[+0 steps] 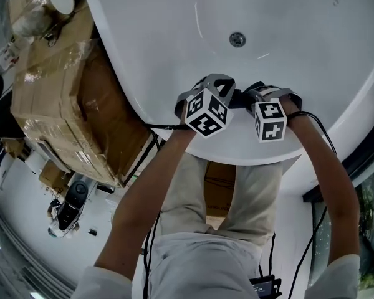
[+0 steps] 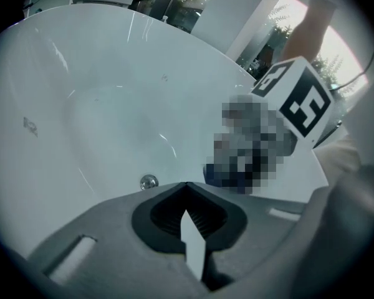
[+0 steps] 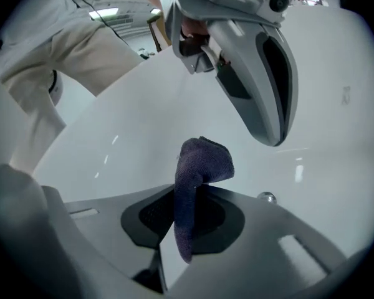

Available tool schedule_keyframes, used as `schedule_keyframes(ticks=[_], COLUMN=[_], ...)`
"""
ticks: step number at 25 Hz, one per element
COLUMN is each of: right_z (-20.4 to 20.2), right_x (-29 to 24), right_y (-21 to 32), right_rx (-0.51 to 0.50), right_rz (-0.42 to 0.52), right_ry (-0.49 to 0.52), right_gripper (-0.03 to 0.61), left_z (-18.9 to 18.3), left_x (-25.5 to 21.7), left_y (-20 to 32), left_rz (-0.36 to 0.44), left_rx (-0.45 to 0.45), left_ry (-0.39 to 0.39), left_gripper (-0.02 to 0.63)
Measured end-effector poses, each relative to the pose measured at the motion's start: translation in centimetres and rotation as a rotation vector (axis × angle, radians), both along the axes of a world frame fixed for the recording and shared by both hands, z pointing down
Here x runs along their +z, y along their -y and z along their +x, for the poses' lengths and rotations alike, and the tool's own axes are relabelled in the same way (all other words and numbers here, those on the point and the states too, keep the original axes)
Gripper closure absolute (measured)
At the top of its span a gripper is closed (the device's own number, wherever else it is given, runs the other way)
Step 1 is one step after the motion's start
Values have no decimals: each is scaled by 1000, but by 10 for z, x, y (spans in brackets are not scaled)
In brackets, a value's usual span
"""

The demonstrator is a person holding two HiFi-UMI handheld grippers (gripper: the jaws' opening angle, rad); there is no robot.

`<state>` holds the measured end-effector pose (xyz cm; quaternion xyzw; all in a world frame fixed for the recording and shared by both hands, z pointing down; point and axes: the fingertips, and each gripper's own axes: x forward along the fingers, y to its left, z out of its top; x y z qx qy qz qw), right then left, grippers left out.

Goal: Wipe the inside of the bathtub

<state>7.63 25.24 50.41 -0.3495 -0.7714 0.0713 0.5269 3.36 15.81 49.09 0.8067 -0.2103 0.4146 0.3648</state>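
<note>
Head view looks down on the white bathtub (image 1: 174, 36), its drain (image 1: 237, 39) on the floor of the basin, with both grippers side by side over the near rim in front of the person's legs. Right gripper view shows the right gripper (image 3: 188, 195) clenched on a dark cloth (image 3: 202, 164). The cloth's free end curls up above the jaws, clear of the tub's inner wall, with the drain a little to the right. Left gripper view shows the left gripper (image 2: 187, 190) with its jaws pressed together and nothing between them, pointing into the basin just above the drain. The right gripper's marker cube (image 2: 297, 101) sits near its right. Taped cardboard boxes (image 1: 59, 86) stand beside the tub on the left.
</note>
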Motion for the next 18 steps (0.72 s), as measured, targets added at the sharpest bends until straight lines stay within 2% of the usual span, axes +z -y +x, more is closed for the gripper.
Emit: schedule_keyframes(ticks=[4,9,14,18], right_z=[5,5,10,15], right_x=[35,74,110,133], right_y=[23,46,54,59], right_rx=[-12,-9,-153,-207], right_rz=[123,199,295,334], right_ry=[5,-21,3,-1], right_gripper=[525,525,525,525], left_z=[2,9,13,13], left_x=[9,25,43,55], left_y=[3,7,6,3], left_rz=[-9,-14,-23,-34], left_rx=[-42,-56,-52,-42], left_ry=[-1,-16,-22,-15], left_gripper=[617,617,618,618])
